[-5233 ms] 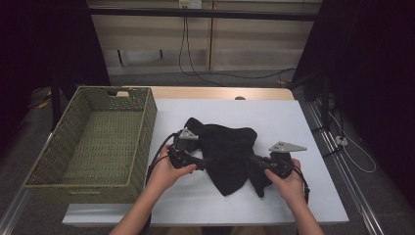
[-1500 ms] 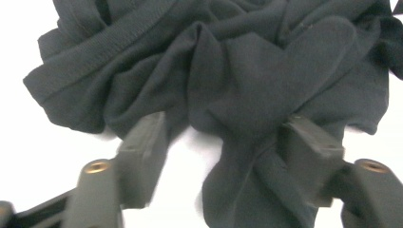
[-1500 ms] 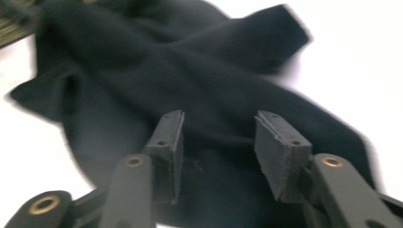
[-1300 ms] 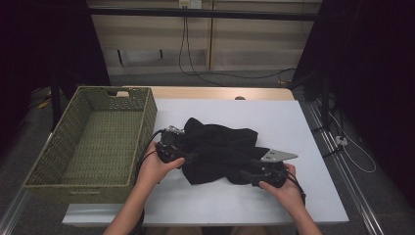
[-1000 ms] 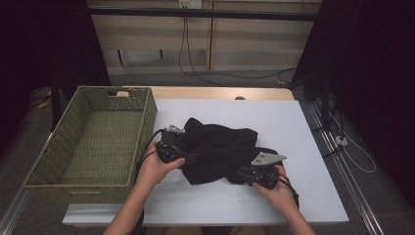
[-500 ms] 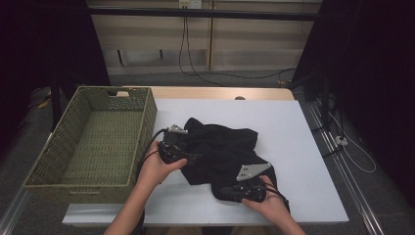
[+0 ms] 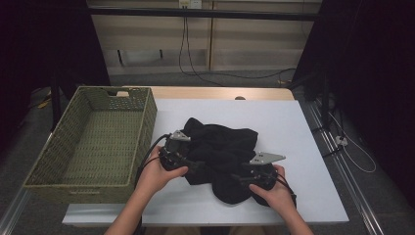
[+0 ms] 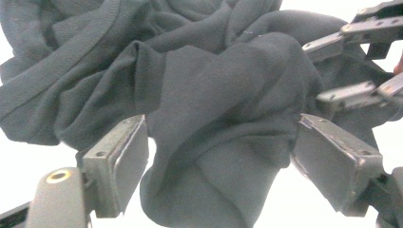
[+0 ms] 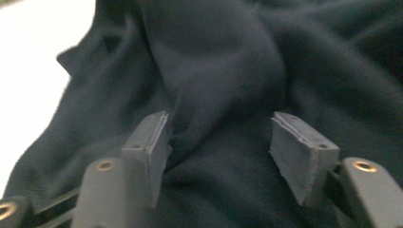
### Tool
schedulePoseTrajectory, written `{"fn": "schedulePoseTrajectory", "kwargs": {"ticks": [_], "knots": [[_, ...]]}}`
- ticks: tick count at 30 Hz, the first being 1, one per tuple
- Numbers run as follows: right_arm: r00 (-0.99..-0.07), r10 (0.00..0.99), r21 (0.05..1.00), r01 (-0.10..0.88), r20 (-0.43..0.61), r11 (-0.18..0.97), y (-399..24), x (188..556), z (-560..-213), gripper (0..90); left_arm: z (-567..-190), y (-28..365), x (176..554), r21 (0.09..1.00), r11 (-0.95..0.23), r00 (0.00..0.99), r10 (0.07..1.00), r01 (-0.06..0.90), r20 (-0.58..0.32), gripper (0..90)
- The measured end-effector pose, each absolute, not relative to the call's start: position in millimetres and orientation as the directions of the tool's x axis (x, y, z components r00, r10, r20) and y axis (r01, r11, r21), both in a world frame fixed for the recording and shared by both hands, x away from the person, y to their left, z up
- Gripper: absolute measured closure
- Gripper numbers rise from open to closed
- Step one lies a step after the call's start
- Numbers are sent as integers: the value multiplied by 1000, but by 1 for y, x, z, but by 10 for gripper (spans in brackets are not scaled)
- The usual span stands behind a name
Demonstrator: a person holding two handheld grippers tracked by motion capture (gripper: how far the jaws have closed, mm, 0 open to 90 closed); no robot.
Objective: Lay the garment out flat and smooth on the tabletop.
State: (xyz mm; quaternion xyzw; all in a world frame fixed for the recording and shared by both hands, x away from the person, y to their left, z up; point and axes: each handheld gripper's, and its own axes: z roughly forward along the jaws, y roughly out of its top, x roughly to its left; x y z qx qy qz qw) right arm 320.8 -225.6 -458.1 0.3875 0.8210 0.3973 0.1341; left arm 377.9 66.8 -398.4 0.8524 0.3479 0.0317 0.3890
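A crumpled black garment [image 7: 220, 142] lies in the middle of the white table [image 7: 293, 122]. My left gripper [image 7: 198, 164] reaches into its left side, and in the left gripper view [image 8: 221, 123] both pads press a thick bunch of the cloth [image 8: 214, 85]. My right gripper [image 7: 236, 177] sits at the garment's near right edge. Its jaws have just been opening: in the right gripper view [image 9: 219, 118] they stand apart with a loose ridge of cloth [image 9: 214, 47] between them. The left gripper view also shows the right gripper [image 8: 313, 71] against the cloth at upper right.
A long woven basket [image 7: 146, 125] with nothing in it stands along the table's left side, close to my left hand. Bare white table lies right of and behind the garment. Cables [image 7: 188, 54] hang by the wall beyond the far edge.
My right hand dipped toward the front edge and has come back up and to the right. The garment is more bunched than before. The left hand has barely moved.
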Motion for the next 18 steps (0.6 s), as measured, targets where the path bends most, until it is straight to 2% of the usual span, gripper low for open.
{"fn": "schedulePoseTrajectory", "kwargs": {"ticks": [1,3,6,8,12,18], "knots": [[-665,743,739,535,72,408,-223,323,-460,379,-399,68,378,691,-446,752,623,569,-218,177],[-674,737,739,521,49,427,-219,324,-459,536,-400,69,377,697,-441,753,620,566,-220,168],[-670,741,747,517,50,417,-218,324,-459,702,-400,67,374,704,-456,774,597,544,-211,172],[-681,728,749,521,77,409,-220,324,-459,848,-399,65,372,709,-468,790,578,527,-205,190],[-697,713,745,515,77,424,-218,321,-459,857,-398,63,366,713,-470,800,562,519,-212,207],[-710,693,742,531,124,411,-220,318,-459,859,-404,58,361,694,-497,814,534,521,-229,328]]}}
